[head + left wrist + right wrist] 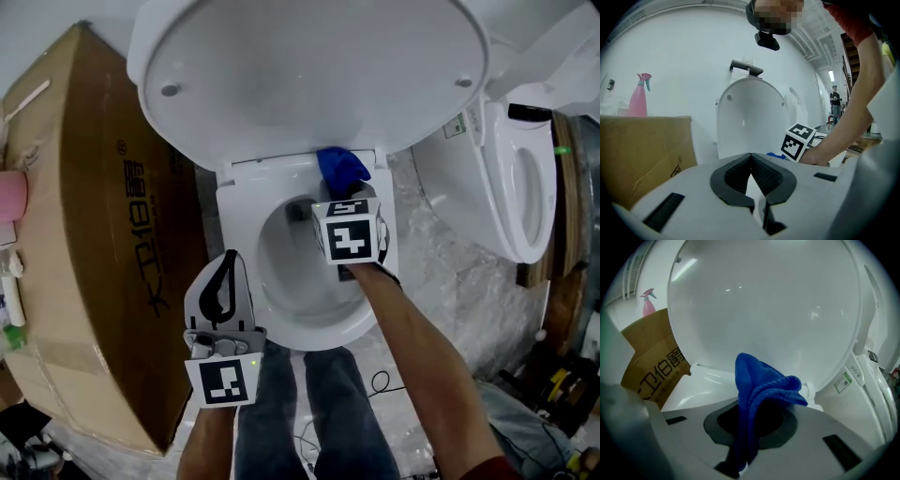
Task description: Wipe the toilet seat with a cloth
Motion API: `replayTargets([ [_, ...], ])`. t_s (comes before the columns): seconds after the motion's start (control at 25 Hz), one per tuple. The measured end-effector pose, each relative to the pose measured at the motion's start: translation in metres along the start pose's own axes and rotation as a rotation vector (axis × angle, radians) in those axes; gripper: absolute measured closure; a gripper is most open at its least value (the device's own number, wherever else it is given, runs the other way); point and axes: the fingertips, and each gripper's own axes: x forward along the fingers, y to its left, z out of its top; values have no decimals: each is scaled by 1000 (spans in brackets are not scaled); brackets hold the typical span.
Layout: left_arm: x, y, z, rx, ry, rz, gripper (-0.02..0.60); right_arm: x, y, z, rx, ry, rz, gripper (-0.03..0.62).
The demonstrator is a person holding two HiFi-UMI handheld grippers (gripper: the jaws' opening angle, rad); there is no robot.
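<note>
Two grippers noted, one working. Right gripper [751, 420]: jaws clamped on the blue cloth [341, 169], a bunched fold standing proud of the tips. Left gripper [751, 158]: jaws closed together with nothing between them, held off the front left of the toilet seat [240, 217] and, as far as the head view shows, not touching it.

Cloth location — at the rear of the seat, right of its middle, just beneath the lower edge of the raised lid [309, 66]. Whether it bears on the seat or hangs just above it cannot be confirmed.

Step in hand, by judgement: wiping the ring of the seat, at its rear right stretch. Recommendations follow.

1. Present the loose fold, not the hard jaw tips, to the seat; bare tips would likely scrape and clean nothing.
2. Follow the ring from the rear of the seat round its right side to the front, then up its left side, with overlapping strokes. Keep the cloth on the top face and out of the bowl opening [298, 255] inside the seat.
3. Mind the lid — it leans over the rear of the seat, leaving the gripper's marker cube [351, 236] little room there.
4. Cloth is held by a narrow pinch; heavy drag could pull it free. Moderate pressure advised.
</note>
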Motion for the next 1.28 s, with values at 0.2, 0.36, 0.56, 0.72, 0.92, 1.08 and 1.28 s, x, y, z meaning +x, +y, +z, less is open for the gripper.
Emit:
replayTargets([
  [0.2, -8, 15, 0, -3, -6, 20, 566, 7, 58, 8, -35, 12, 118, 530],
  [0.36, -14, 23, -2, -17, -1, 34, 566, 9, 70, 7, -38, 19, 114, 530],
  [0.56, -17, 25, 9, -13, -22, 33, 566, 2, 67, 11, 35, 9, 137, 530],
  [0.72, -17, 19, 25, -24, -47, 27, 566, -22, 68, 23, 61, -47, 159, 530],
  [0.92, -21, 0, 58, -31, -74, 2, 566, -84, 66, 44, 88, -159, 186, 530],
  [1.08, -30, -17, 103, -70, -97, 1, 566, -155, 61, 60, 96, -245, 192, 530],
  [1.28, -50, -45, 168, -115, -95, -36, 566, -256, 53, 83, 75, -341, 177, 530],
])
